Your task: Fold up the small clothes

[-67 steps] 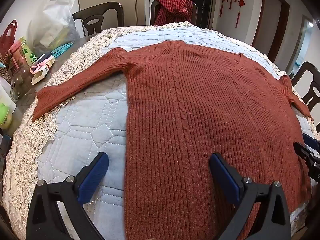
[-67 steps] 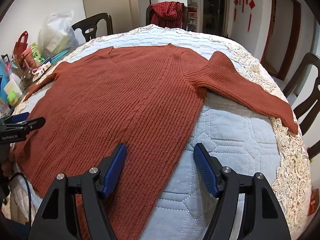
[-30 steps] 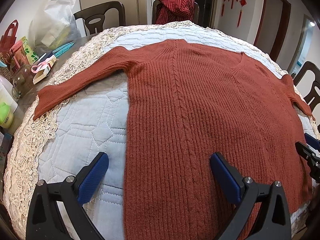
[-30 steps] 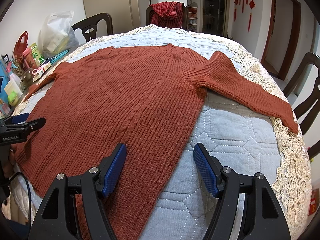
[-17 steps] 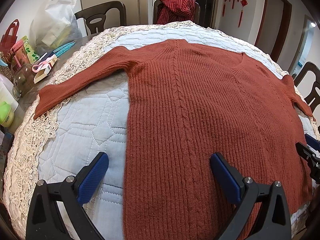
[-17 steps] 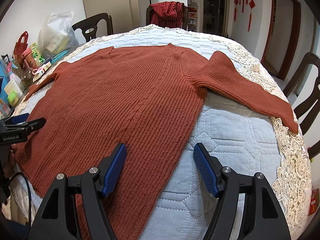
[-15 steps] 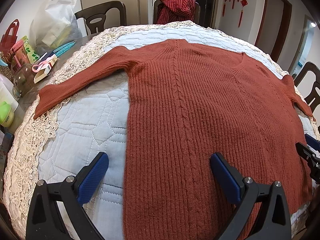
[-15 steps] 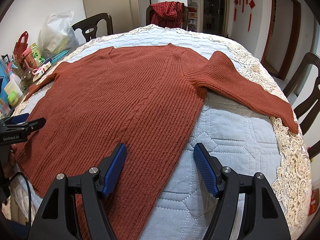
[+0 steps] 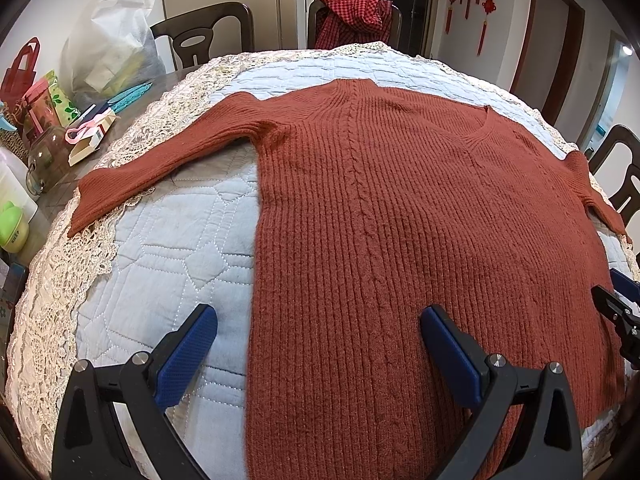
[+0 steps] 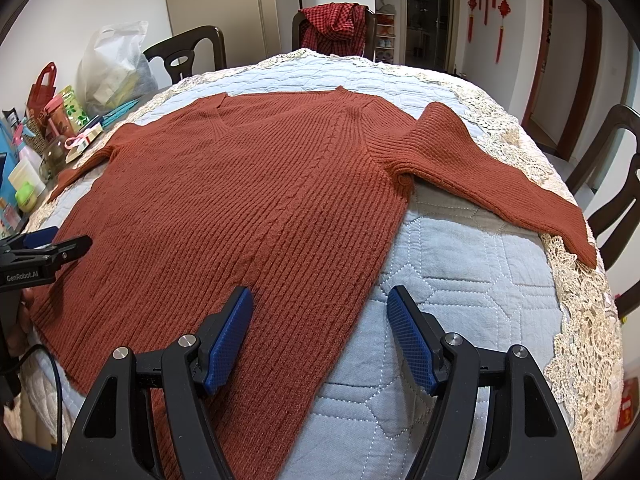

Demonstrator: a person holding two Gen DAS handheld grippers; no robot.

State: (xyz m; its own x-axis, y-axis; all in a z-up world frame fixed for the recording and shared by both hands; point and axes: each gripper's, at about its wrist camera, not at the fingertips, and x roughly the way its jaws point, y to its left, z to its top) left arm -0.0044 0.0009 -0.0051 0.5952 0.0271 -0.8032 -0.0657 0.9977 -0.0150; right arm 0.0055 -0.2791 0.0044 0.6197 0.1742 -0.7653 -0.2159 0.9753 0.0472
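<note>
Almost nothing has moved since the earlier frames: the rust-red sweater (image 9: 400, 216) lies where it lay, and both grippers hover in nearly the same spots near its hem. It is spread flat, front up, on a pale blue quilted cover (image 9: 168, 248) with a cream lace border (image 9: 52, 280), over a round counter (image 9: 132, 116) whose dark top shows only at the far left edge. Its V-neck (image 9: 478, 136) points away from the cameras, and both sleeves are stretched out to the sides; one sleeve (image 9: 160, 160) reaches the lace on the left, and the other sleeve (image 10: 492, 168) runs out over the lace on the right. In the left wrist view, the left gripper (image 9: 318, 352) hangs with its blue fingers (image 9: 186, 352) wide apart, one over the bare quilt and one over the knit, straddling the garment's left side edge and holding nothing. In the right wrist view, the right gripper (image 10: 320, 332) is likewise spread and empty, its fingers (image 10: 412, 344) straddling the sweater's right side edge, one above the ribbing and one above the quilt. Whether either touches the fabric cannot be told. Beyond the lace on the left sit a white plastic bag (image 9: 112, 48), a glass jar (image 9: 48, 156), and a green-capped container (image 9: 14, 228). A red checked cloth (image 9: 352, 20) is draped over a dark chair (image 9: 200, 40) row behind the counter.
</note>
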